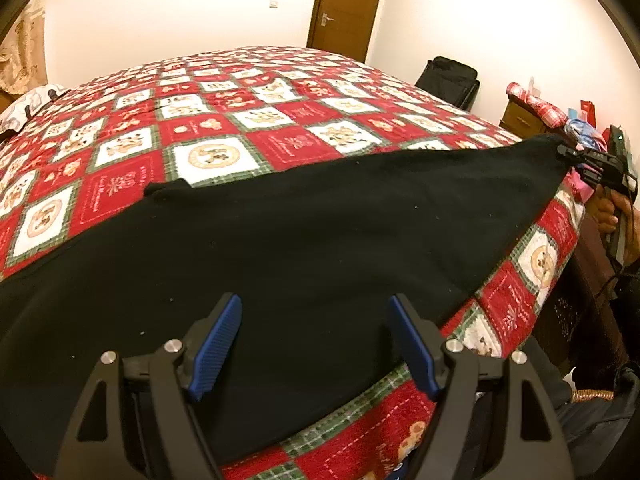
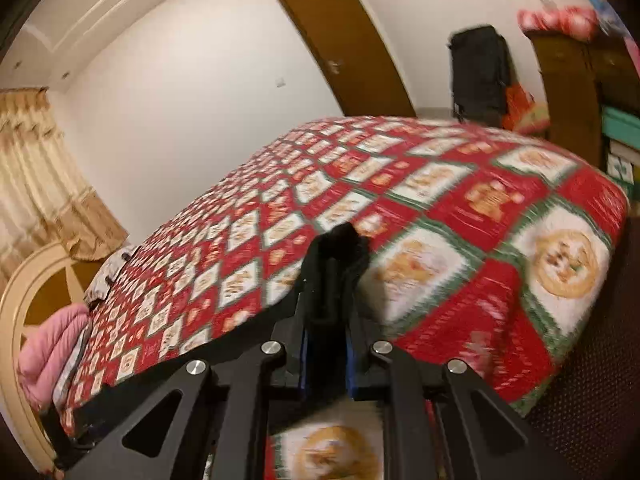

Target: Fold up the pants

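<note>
Pants (image 1: 304,240) lie black across the quilt (image 1: 208,120) ahead of your left gripper (image 1: 316,344), whose blue pads gape wide over the cloth, holding nothing; your right gripper (image 1: 568,152) pinches their far corner. From your right wrist, that gripper (image 2: 328,312) is clamped on bunched black fabric (image 2: 340,248).

Bare quilt (image 1: 248,120) beyond pants (image 1: 304,232); dresser (image 2: 568,92) alongside.

Motion blur smears the quilt (image 2: 460,216) ahead of the right gripper (image 2: 327,280), whose pads are buried (in black pants (image 2: 340,248)).
</note>
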